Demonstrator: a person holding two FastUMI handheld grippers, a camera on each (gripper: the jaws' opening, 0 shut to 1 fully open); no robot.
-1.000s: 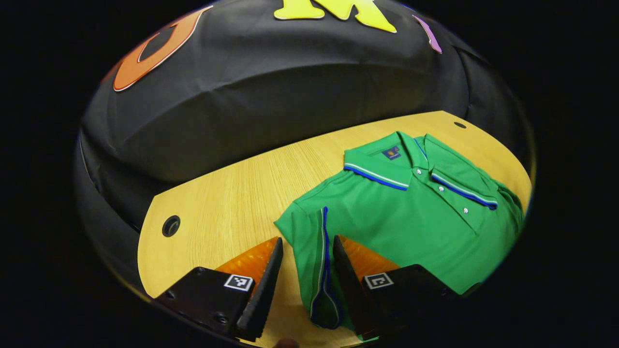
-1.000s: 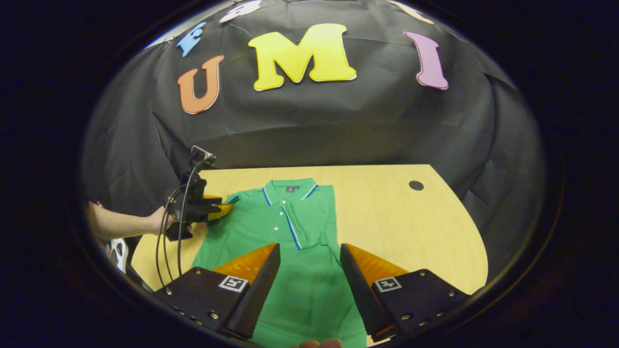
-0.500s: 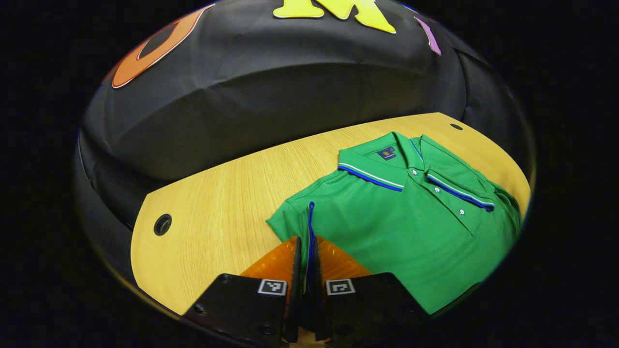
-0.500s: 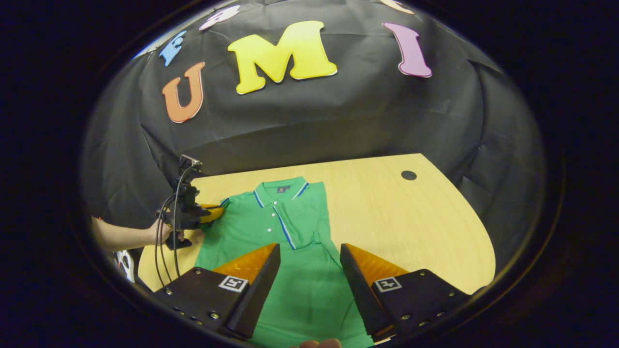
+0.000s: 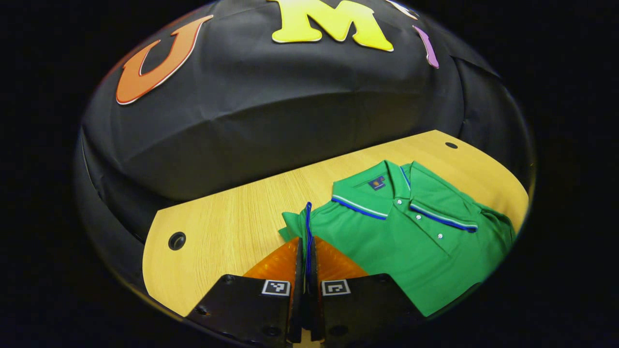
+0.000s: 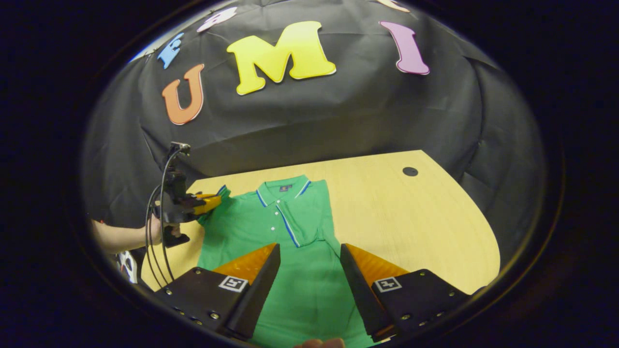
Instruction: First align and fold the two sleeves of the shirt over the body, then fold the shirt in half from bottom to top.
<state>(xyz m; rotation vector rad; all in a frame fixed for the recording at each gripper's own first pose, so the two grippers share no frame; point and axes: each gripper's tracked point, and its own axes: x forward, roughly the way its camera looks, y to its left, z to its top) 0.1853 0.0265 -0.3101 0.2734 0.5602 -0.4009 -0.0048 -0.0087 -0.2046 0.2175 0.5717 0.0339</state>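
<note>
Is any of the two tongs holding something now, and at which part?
The left tongs are shut on the shirt's sleeve, at its blue-trimmed cuff edge. The right tongs are open above the shirt body, holding nothing.

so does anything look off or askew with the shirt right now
Nothing looks damaged. The green shirt lies flat on the table, its right sleeve already folded over the body. The left tongs are shut on the left sleeve, lifted edge-up as the fold calls for. The right tongs are open above the lower body.
</note>
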